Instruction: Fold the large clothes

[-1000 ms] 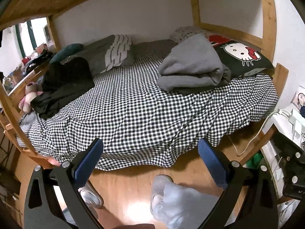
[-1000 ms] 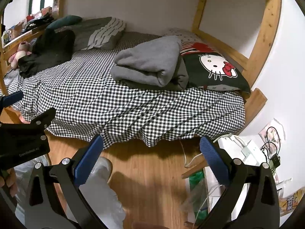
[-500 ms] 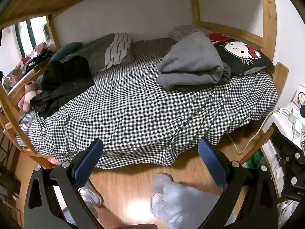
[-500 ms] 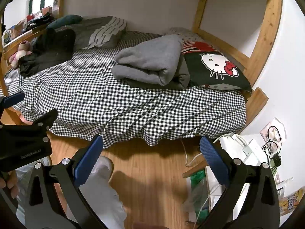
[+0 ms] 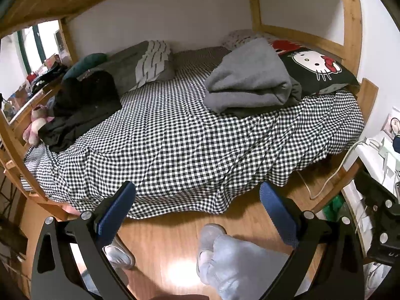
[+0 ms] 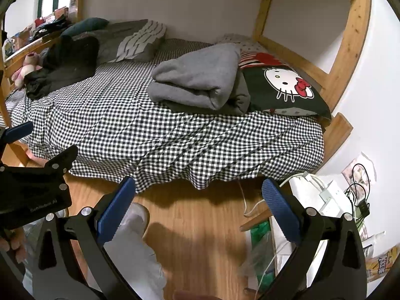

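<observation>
A black garment (image 5: 80, 102) (image 6: 65, 67) lies crumpled at the left end of the checked bed (image 5: 175, 145) (image 6: 150, 130). A folded grey garment (image 5: 250, 85) (image 6: 197, 80) rests at the right end, beside a cartoon-cat pillow (image 5: 317, 72) (image 6: 285, 87). My left gripper (image 5: 197, 205) hangs open over the wooden floor in front of the bed, holding nothing. My right gripper (image 6: 198, 200) is also open and empty, further right along the bed's edge. The left gripper's body (image 6: 32, 187) shows at the left of the right wrist view.
The wooden bunk frame (image 5: 350, 25) (image 6: 347, 50) encloses the bed. Grey striped pillows (image 5: 147, 65) and a pink plush toy (image 5: 35, 127) sit at the far left. A person's legs and slippers (image 5: 212, 245) stand on the floor. A white shelf with cables (image 6: 332, 200) is at right.
Both views have risen slightly and drawn a little back from the bed; both grippers stay open and empty. The clothes have not moved.
</observation>
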The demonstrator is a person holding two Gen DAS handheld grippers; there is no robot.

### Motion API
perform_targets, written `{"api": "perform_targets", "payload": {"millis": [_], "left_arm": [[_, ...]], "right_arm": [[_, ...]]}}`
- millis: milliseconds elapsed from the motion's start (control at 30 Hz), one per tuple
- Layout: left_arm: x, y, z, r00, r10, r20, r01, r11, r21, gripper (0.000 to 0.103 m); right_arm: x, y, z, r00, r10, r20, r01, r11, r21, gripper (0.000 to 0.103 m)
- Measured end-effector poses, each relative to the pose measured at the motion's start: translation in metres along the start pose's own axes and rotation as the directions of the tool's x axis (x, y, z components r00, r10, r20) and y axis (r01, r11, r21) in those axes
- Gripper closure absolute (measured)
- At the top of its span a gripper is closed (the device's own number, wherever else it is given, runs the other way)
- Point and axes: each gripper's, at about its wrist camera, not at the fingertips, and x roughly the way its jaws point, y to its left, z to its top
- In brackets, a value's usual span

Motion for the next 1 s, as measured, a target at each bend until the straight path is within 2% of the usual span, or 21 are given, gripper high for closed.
{"api": "perform_targets", "payload": {"millis": [333,467,700,1000], "left_arm": [[-0.0006,-0.0013,-0.0007,0.999,-0.032,-0.012,0.032,0.999,-0.006,0.005],[-0.0012,-0.0012,-0.0004,1.000,-0.012,-0.007,0.012,1.000,-0.011,0.005],[-0.0019,0.0002,-0.0004,0.999,-0.033,-0.005,0.033,0.999,-0.027,0.005],[-0.0039,-0.0019,-0.0011,1.000,-0.025,-0.002,0.025,1.000,-0.018,0.005]], "right_arm": [[-0.0002,0.0007,0.0006,1.000,-0.001,0.004,0.001,1.000,-0.008,0.004],[-0.0005,0.0008,0.0008,1.000,-0.002,0.005,0.002,1.000,-0.007,0.004],[0.0002,0.0019,-0.0003,1.000,0.000,0.004,0.000,1.000,-0.008,0.004],[-0.0011,0.0013,-0.0009,1.000,0.001,0.005,-0.001,1.000,-0.002,0.004]]}}
